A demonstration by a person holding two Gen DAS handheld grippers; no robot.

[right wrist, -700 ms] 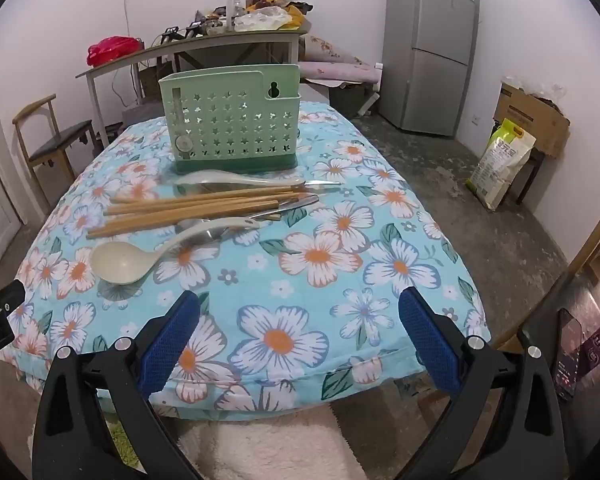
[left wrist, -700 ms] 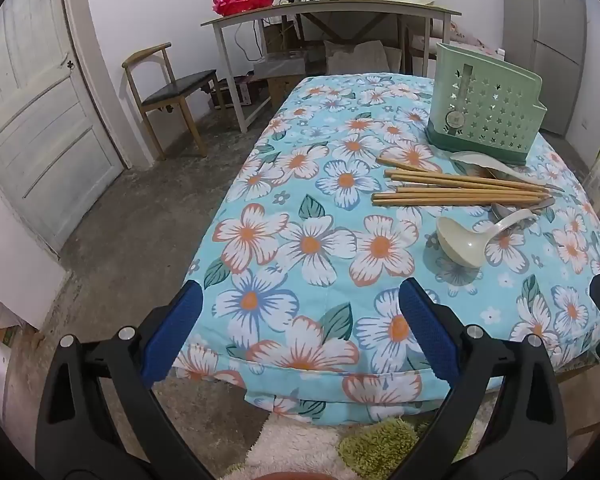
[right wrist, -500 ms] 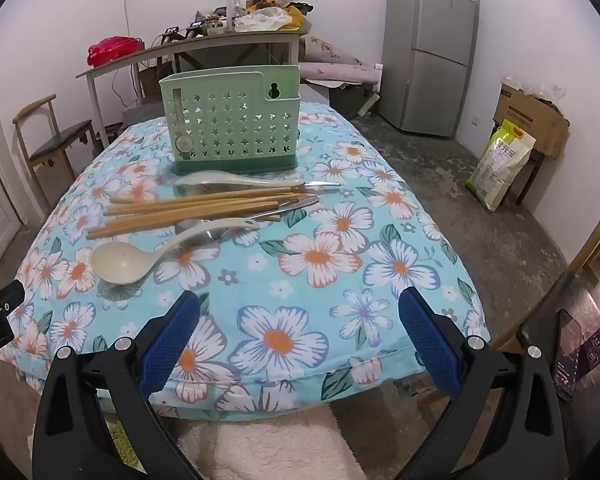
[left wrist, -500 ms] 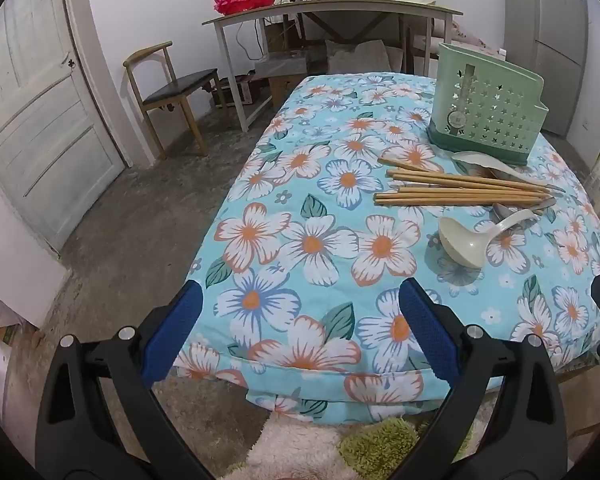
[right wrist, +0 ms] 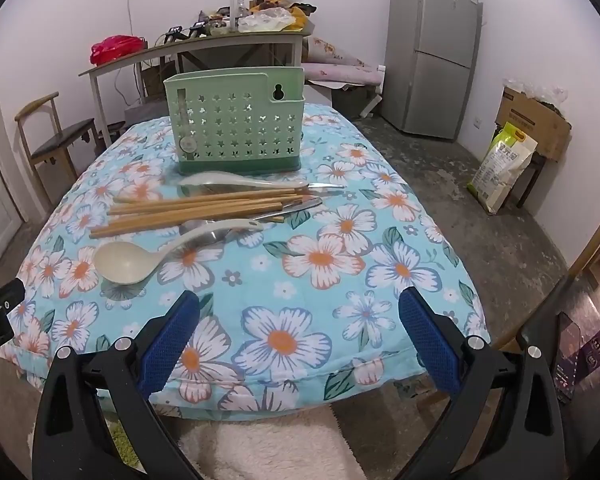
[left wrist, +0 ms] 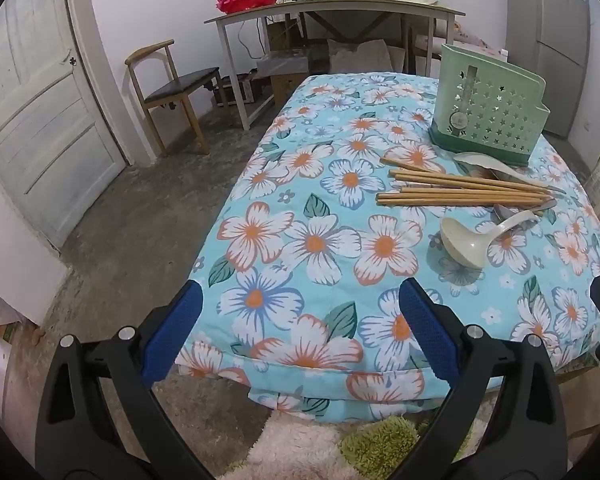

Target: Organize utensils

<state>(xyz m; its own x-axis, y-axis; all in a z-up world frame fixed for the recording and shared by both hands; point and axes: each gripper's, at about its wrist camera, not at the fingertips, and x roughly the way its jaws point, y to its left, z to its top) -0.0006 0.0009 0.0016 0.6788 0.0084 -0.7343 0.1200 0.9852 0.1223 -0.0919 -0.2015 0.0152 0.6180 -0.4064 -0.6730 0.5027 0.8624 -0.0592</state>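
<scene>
A green perforated utensil holder (right wrist: pixel 236 120) (left wrist: pixel 488 108) stands upright at the far end of the flowered table (right wrist: pixel 284 288). In front of it lie several wooden chopsticks (right wrist: pixel 196 210) (left wrist: pixel 460 192), a cream ladle (right wrist: pixel 128 262) (left wrist: pixel 466 240), a pale spoon (right wrist: pixel 220 179) (left wrist: pixel 484 162) and metal cutlery (right wrist: pixel 296 208) partly under the chopsticks. My left gripper (left wrist: pixel 298 320) hovers open over the table's near left corner. Over the near edge my right gripper (right wrist: pixel 298 322) is open too, with nothing between its fingers.
A wooden chair (left wrist: pixel 168 88) and a cluttered desk (left wrist: pixel 340 8) stand beyond the table, a white door (left wrist: pixel 32 112) at left. A fridge (right wrist: pixel 432 52), a cardboard box (right wrist: pixel 536 120) and a sack (right wrist: pixel 504 164) stand to the right. A shaggy rug (right wrist: pixel 268 440) lies below.
</scene>
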